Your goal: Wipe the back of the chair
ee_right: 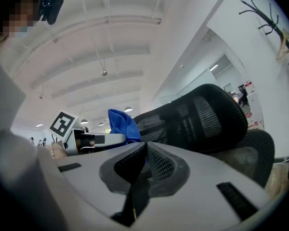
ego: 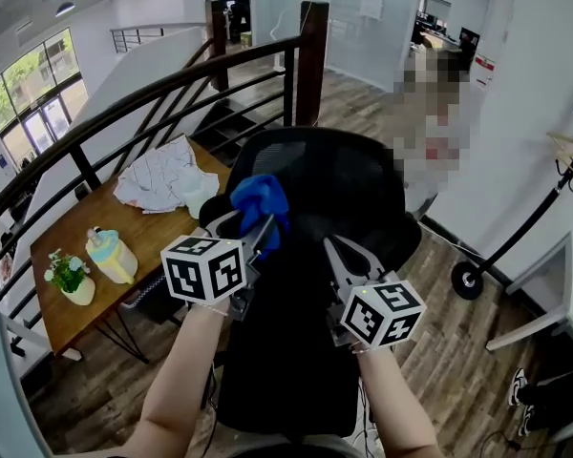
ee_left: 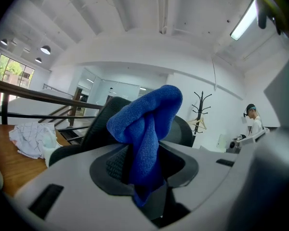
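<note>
A black mesh office chair (ego: pixel 334 198) stands right below me, seen from behind its back. My left gripper (ego: pixel 260 234) is shut on a bunched blue cloth (ego: pixel 262 206), which is held at the upper left edge of the chair back. In the left gripper view the cloth (ee_left: pixel 145 129) sticks up between the jaws, with the chair (ee_left: pixel 98 124) behind it. My right gripper (ego: pixel 341 254) hovers over the middle of the chair back, shut and holding nothing. The right gripper view shows its pads (ee_right: pixel 156 163) pressed together, the cloth (ee_right: pixel 123 124) to the left and the chair back (ee_right: pixel 202 117) ahead.
To the left a wooden table (ego: pixel 124 222) carries crumpled white fabric (ego: pixel 162 175), a yellow jug (ego: pixel 112 256) and a small potted plant (ego: pixel 69 277). A dark stair railing (ego: pixel 172 89) curves behind the chair. At the right stand a coat rack (ego: pixel 520 237) and a person (ego: pixel 435 132).
</note>
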`<state>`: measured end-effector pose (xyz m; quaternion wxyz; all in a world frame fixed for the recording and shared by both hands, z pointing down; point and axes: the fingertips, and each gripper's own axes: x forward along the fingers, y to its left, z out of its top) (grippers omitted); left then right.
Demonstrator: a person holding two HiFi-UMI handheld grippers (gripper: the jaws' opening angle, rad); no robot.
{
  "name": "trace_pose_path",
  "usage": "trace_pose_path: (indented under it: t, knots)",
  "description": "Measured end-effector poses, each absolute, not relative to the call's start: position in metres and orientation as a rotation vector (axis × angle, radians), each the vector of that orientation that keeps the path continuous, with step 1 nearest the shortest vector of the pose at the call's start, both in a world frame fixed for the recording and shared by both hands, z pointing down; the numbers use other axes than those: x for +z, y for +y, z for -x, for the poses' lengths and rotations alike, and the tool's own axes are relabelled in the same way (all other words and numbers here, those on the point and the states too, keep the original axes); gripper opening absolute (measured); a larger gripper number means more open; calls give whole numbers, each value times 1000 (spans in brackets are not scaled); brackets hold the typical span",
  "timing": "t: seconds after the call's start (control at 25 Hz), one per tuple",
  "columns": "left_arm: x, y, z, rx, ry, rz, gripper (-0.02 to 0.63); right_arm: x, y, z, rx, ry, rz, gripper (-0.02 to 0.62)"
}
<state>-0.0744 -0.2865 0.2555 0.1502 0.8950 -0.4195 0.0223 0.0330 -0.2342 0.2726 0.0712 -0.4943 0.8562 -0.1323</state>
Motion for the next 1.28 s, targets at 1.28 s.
trace_pose_path:
  t: [1.28]
  knots:
    - [399, -233, -208, 463, -570, -2636, 137, 369, -193, -248, -598, 2143, 1901, 32]
